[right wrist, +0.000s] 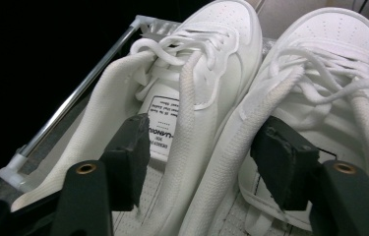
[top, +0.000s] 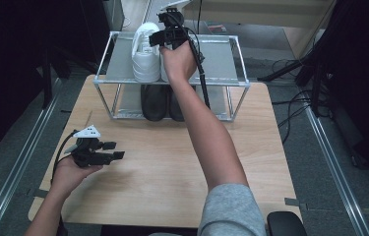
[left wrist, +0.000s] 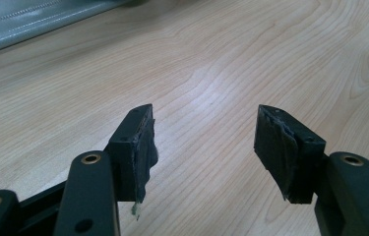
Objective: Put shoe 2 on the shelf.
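Observation:
Two white sneakers stand side by side on the top shelf of a metal shoe rack (top: pixel 219 59). The left sneaker (right wrist: pixel 221 39) (top: pixel 145 54) and the right sneaker (right wrist: pixel 339 49) touch along their inner sides. My right gripper (right wrist: pixel 204 157) (top: pixel 169 34) is over their heel ends, open. One jaw sits inside each shoe's opening, with the two inner collars between the jaws and not squeezed. My left gripper (left wrist: pixel 204 142) (top: pixel 114 150) rests low over the wooden table (left wrist: pixel 221 59) at the near left, open with nothing between its jaws.
A pair of black shoes (top: pixel 155 101) sits on the rack's lower shelf. The rack's silver rail (right wrist: pixel 74 103) runs close beside the left sneaker. Dark curtains and floor tracks flank the table (top: pixel 172 172). Cables lie on the floor at the right (top: pixel 290 103).

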`<act>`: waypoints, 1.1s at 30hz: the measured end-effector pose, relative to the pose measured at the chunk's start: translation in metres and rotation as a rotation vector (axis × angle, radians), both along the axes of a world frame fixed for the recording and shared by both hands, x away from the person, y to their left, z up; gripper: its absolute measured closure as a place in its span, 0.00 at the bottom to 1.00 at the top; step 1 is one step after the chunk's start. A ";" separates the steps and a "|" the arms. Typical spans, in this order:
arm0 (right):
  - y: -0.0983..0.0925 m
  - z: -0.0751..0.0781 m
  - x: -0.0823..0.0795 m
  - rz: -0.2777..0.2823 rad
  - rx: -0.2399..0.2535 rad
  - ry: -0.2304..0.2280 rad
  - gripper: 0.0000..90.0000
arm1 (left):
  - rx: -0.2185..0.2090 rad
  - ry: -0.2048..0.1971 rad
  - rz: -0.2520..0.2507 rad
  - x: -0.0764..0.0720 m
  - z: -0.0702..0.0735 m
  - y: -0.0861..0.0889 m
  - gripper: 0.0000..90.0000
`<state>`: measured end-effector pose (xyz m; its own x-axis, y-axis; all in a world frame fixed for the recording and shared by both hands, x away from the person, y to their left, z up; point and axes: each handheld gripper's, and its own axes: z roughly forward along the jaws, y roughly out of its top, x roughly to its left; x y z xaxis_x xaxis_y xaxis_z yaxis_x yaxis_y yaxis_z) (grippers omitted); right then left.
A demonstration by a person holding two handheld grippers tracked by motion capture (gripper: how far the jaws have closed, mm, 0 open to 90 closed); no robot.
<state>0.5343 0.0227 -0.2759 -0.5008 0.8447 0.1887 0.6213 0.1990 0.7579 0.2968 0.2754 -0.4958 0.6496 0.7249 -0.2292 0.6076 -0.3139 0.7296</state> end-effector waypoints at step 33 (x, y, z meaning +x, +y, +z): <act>-0.049 0.031 -0.047 0.198 0.038 -0.053 0.47 | 0.021 0.008 -0.002 0.001 -0.003 -0.003 0.45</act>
<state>0.4873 -0.0259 -0.2452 -0.6662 0.7218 0.1876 0.5322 0.2839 0.7976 0.2981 0.2729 -0.4984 0.6489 0.7286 -0.2194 0.6133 -0.3300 0.7176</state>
